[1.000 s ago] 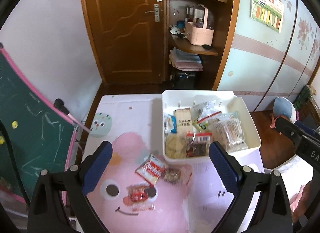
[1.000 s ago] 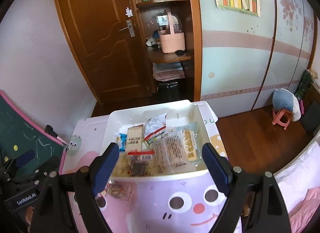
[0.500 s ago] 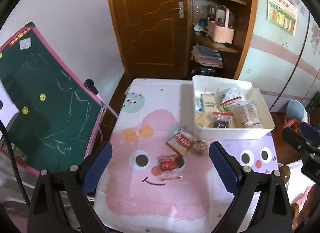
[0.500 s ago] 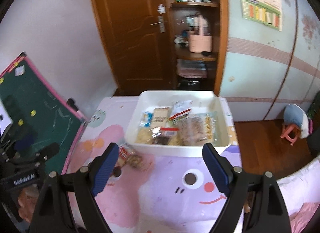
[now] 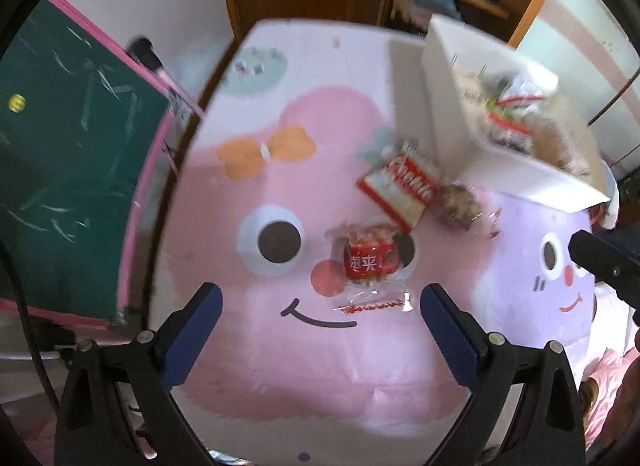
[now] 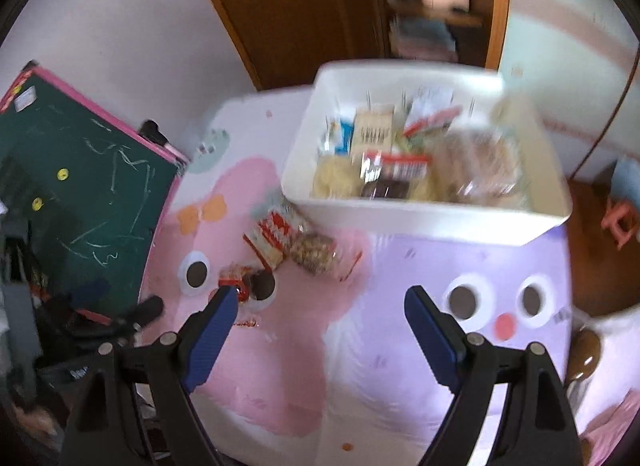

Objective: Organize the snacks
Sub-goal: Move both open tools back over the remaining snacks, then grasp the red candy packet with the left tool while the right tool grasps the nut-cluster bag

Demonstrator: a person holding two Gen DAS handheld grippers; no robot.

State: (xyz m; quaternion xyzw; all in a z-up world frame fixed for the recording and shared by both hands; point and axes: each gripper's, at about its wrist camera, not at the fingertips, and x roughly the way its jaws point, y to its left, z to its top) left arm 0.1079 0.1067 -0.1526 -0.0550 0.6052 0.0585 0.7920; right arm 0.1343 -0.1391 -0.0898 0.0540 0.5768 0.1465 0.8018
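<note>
Tabletop: red-labelled snack packet [image 5: 366, 264], two Chinese characters.

three packets [image 5: 365, 262] on mat [image 5: 280, 366], left of bin [image 6: 420, 221]

Looks like a kid's room at home: small table with a cartoon-face cover [image 5: 280, 346], a green chalkboard [image 5: 60, 153] by its left edge, a wooden door [image 6: 300, 5] and cluttered shelves [image 6: 432, 5] past the far edge, pink stool [image 6: 620, 221] on a wood floor
</note>
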